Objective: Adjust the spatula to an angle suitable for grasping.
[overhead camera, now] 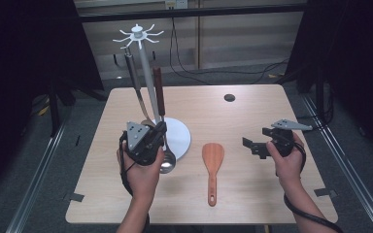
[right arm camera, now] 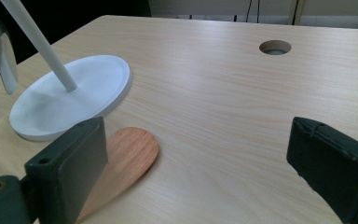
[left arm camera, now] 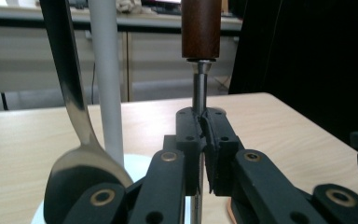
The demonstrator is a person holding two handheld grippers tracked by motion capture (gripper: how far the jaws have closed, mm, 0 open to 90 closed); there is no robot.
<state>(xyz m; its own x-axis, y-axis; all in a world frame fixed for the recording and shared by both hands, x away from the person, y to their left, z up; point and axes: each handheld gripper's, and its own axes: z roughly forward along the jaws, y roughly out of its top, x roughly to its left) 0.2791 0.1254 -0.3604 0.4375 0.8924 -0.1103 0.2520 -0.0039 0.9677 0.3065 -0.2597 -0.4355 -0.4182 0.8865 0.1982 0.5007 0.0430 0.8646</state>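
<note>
A ladle with a brown wooden handle (overhead camera: pixel 159 92) (left arm camera: pixel 200 28) stands upright beside the white pole (overhead camera: pixel 147 77) (left arm camera: pixel 106 70) of a utensil stand. My left gripper (overhead camera: pixel 158 131) (left arm camera: pixel 204 126) is shut on its thin metal shaft (left arm camera: pixel 198 91), just below the handle. The ladle's bowl (overhead camera: pixel 167 162) hangs low over the edge of the stand's round base (overhead camera: pixel 180 138) (right arm camera: pixel 70 98). A wooden spatula (overhead camera: pixel 212 167) (right arm camera: pixel 126 158) lies flat on the table between my hands. To its right, my right gripper (overhead camera: pixel 253 145) (right arm camera: pixel 200 154) stands wide open over bare table with nothing between its fingers.
A grey-handled metal spoon (overhead camera: pixel 131 73) (left arm camera: pixel 74 149) hangs from the stand's hook crown (overhead camera: pixel 138 34), just left of the pole. A round cable hole (overhead camera: pixel 229 97) (right arm camera: pixel 275 46) sits at the table's far right. Cables run along the floor behind the table.
</note>
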